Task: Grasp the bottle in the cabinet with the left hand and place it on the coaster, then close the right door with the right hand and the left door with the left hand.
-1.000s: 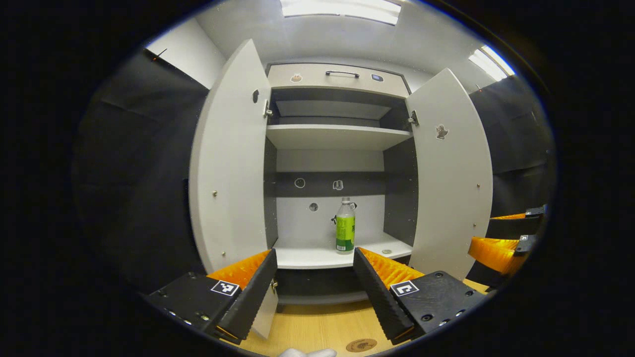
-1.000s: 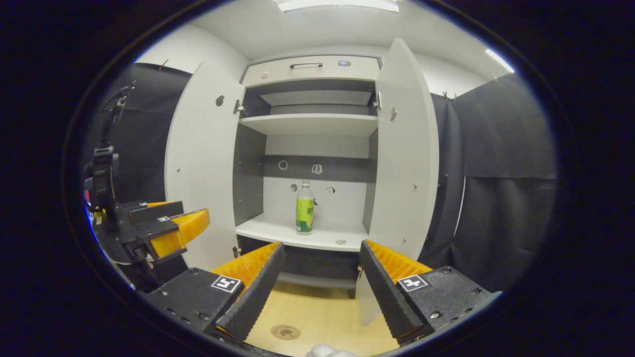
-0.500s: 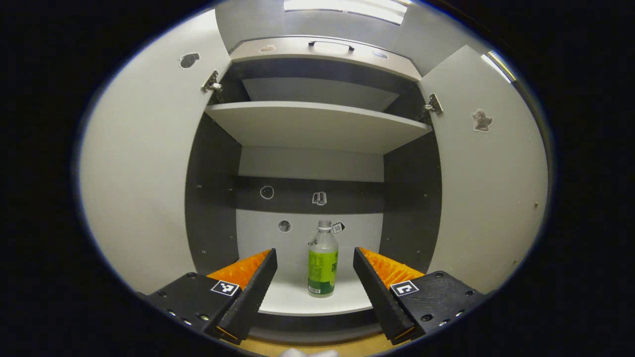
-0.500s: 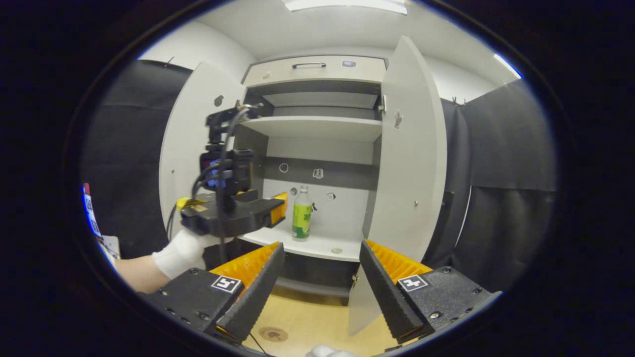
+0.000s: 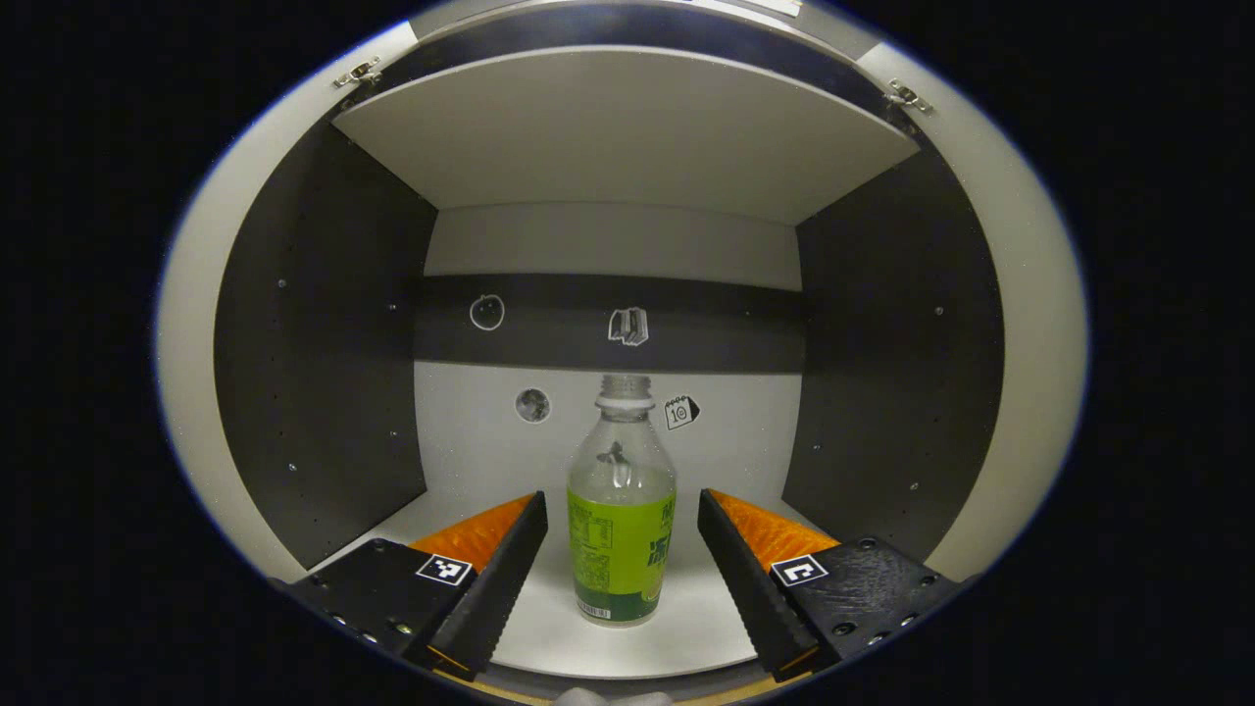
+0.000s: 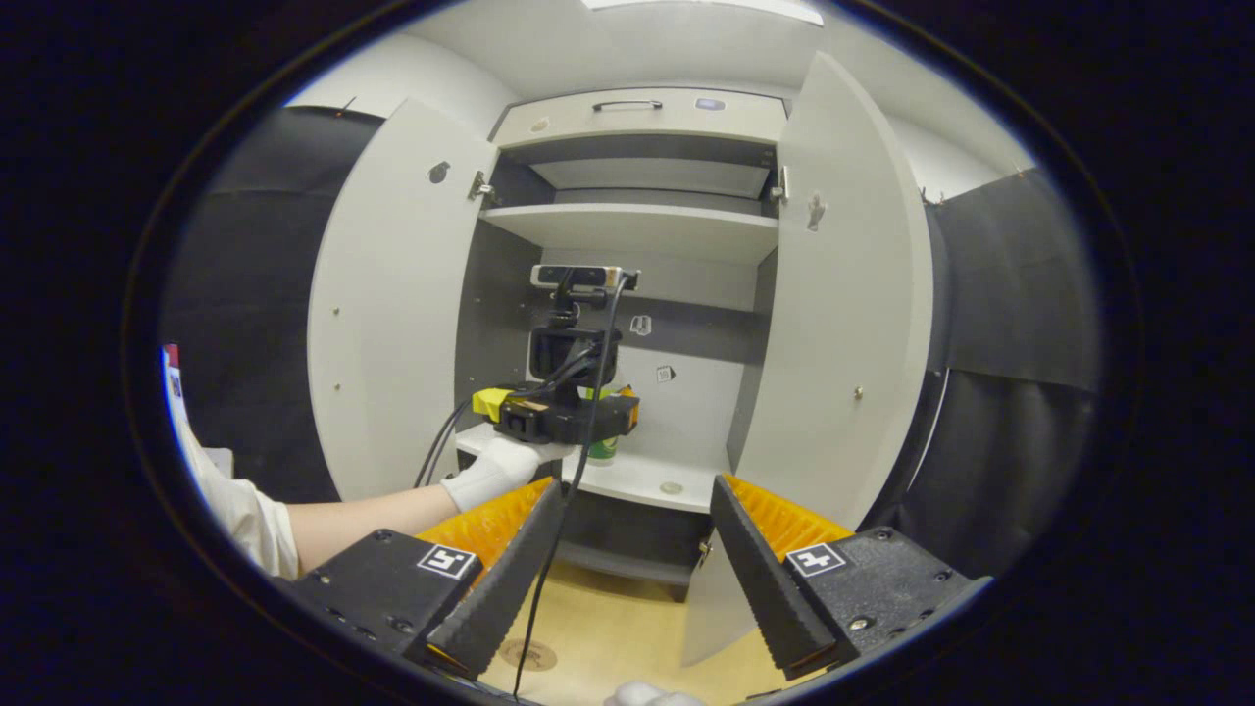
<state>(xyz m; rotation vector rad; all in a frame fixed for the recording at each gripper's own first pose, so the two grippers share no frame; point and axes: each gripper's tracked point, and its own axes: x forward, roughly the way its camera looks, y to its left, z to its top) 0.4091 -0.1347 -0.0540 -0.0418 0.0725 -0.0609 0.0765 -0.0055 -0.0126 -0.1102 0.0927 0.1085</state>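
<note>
The cabinet (image 6: pixel 637 103) fills the middle of the right gripper view, its left door (image 6: pixel 392 304) and right door (image 6: pixel 843 304) both swung wide. In the left gripper view its dark side walls run down both edges of the frame, and a shelf (image 5: pixel 627 127) spans the top.

A person's arm reaches in from the lower left of the right gripper view, a gloved hand (image 6: pixel 495 471) holding the left tool (image 6: pixel 603 417) at the centre, inside the lower compartment. Whether its fingers are spread cannot be told there. In the left gripper view the left tool (image 5: pixel 620 549) is spread wide at the bottom of the frame, a finger on either side of the bottle, neither one touching it.

The right tool (image 6: pixel 632 564) sits at the bottom of its own view, also spread, holding nothing, over the wooden bench (image 6: pixel 627 637).

The bottle (image 5: pixel 621 515) stands upright at lower centre of the left gripper view, on the cabinet's lower shelf (image 5: pixel 686 637); it is clear with a green label.

The coaster (image 6: pixel 527 654) lies on the bench at the lower centre-left of the right gripper view, partly behind a cable.
</note>
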